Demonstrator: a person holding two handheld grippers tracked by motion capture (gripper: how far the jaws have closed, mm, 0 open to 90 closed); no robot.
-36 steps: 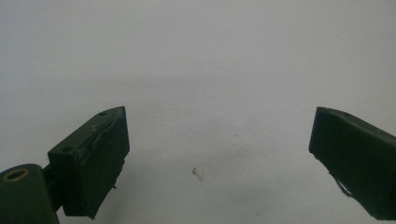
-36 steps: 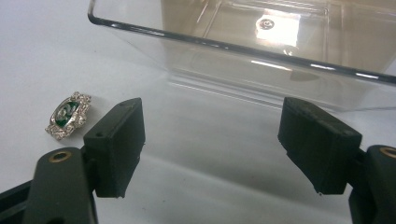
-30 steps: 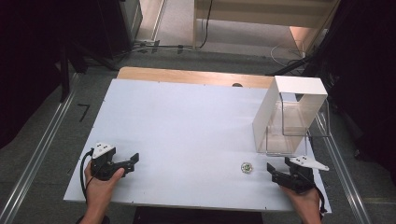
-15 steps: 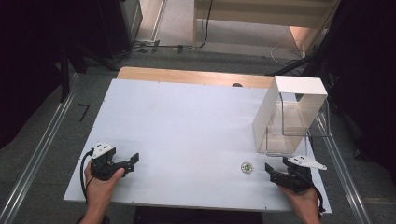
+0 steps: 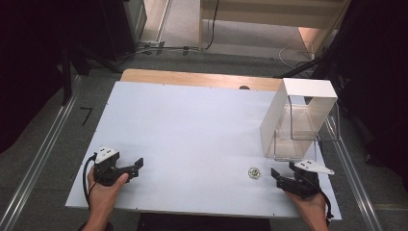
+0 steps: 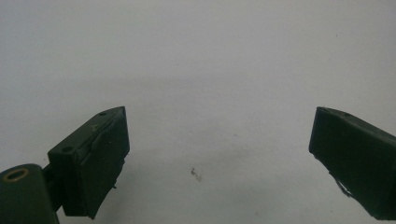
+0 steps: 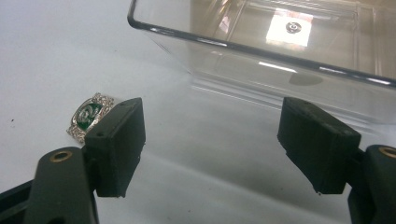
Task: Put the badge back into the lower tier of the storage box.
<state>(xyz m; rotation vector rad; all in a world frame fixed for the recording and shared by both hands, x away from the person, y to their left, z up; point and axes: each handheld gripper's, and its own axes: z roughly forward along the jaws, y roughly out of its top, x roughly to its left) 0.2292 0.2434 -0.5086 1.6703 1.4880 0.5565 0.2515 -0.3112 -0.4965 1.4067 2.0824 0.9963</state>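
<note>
A small green brooch with a silver edge lies flat on the white table, near its front right. My right gripper rests on the table just right of it, jaws open and pointing left. In the right gripper view the brooch lies just outside the left jaw of that open gripper, and nothing sits between the jaws. My left gripper rests at the front left, held by a hand, and it is open. The left gripper view has its jaws wide apart over bare table.
A clear plastic box stands at the right edge under a white bent cover. Its rim is close ahead of the right gripper. A wooden strip runs along the table's far edge.
My right gripper has crept a little to the left, closer to the brooch. The left gripper has stayed still.
</note>
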